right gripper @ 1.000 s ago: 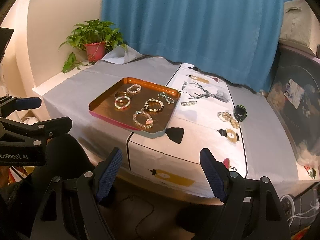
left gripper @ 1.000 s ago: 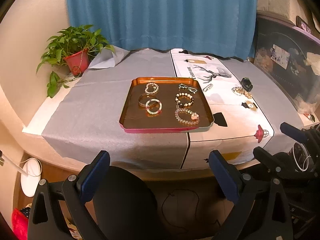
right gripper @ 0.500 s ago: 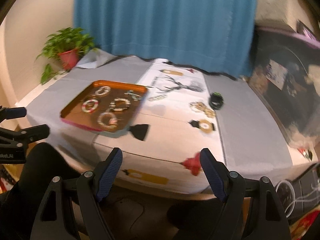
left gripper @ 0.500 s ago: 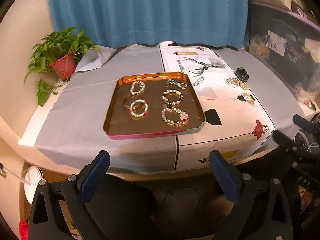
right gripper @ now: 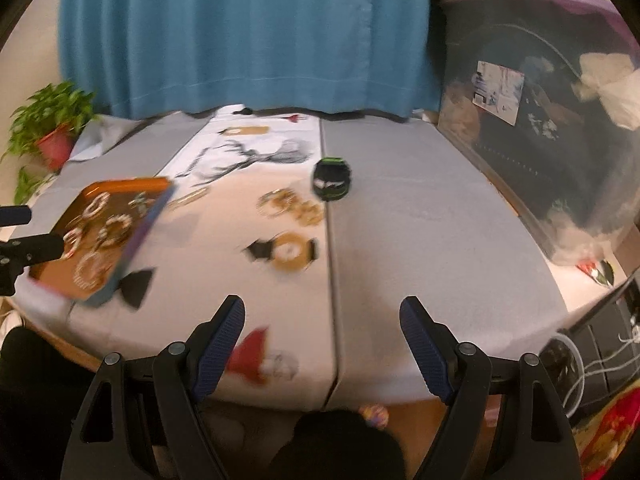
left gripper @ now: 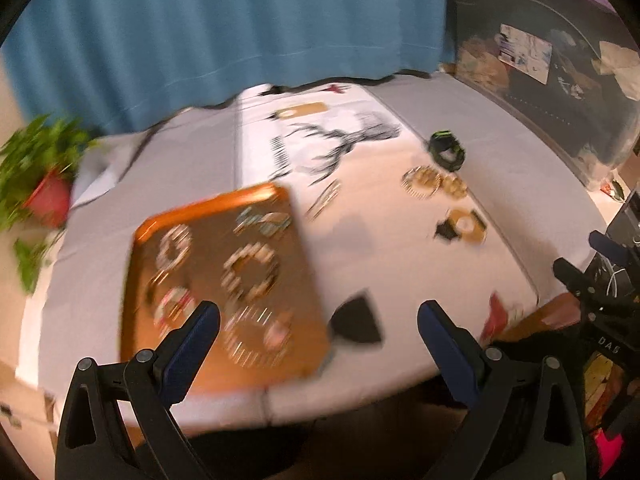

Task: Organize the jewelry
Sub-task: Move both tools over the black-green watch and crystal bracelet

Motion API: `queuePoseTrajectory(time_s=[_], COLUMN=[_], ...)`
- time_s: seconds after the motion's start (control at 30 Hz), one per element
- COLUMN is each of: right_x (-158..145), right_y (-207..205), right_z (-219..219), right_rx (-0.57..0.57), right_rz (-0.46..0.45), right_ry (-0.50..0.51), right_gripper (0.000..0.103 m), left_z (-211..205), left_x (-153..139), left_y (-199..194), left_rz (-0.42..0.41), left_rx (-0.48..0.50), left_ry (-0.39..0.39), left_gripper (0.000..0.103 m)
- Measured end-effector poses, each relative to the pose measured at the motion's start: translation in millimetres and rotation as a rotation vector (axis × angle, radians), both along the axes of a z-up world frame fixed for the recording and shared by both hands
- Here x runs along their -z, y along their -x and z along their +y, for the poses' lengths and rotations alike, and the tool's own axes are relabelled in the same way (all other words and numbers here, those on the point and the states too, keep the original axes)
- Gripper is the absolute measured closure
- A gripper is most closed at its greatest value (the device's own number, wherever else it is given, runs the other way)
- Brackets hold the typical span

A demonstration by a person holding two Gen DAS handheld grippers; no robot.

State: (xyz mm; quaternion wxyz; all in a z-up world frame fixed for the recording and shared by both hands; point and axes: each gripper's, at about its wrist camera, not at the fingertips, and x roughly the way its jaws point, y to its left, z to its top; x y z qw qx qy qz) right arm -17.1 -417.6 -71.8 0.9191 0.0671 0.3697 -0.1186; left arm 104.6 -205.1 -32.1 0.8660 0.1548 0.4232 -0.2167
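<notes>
Blue curtain [right gripper: 248, 32] at the back, potted plant [right gripper: 52, 132] far left, grey cloth over the table [right gripper: 420, 240] w/ a printed runner down the middle. Both views are smeared, so fine detail is iffy.

Orange tray [left gripper: 224, 292] sits on the left part of the table, approx six bracelets inside it. Loose pieces lie to its right on the runner: a thin chain-like bit [right gripper: 188, 197] just beside the tray, gold beaded bracelets [right gripper: 280, 204], a gold watch [right gripper: 290, 254] nearer the front, and a black/green band [right gripper: 331, 182] furthest back.

Left gripper [left gripper: 318, 334] spread wide, nothing in it, hanging over the tray's near edge. Right gripper [right gripper: 322, 330] also wide open and empty, above the front of the table, short of the loose pieces.

Risks, imo: a left finger could clip the tray rim and jostle the bracelets. Beads are round and slick, so a pinch may roll them or drag the neighbouring piece along. A low approach could snag the cloth.

Room: bare cloth to the right of the runner gives open approach space. The front table edge is close below both grippers; the dark bin [right gripper: 560, 140] walls off the right side.
</notes>
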Motion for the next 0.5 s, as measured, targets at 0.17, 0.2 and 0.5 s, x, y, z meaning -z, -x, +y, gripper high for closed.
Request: queuePoseTrajectory(time_s=[0.17,0.2,0.5], right_x=[14,18,61], right_y=[-54,-67,-172], right_z=[-46,-57,-100], right_rx=[-0.028,-0.021,-0.025], right_rz=[-0.014,-0.015,0.043], right_ry=[-0.076,-0.095,-0.144], right_gripper=[0.022,0.022,0.021], left_z=[-82,-93,-163], left_x=[27,31,84], left_y=[-63,-70,-145], left_rz=[0.083,0.087,0.176], left_rx=[0.145,0.152,0.181], left_ry=[-0.04,-0.05,-0.111], left_gripper=[0.005,0.005,0.005])
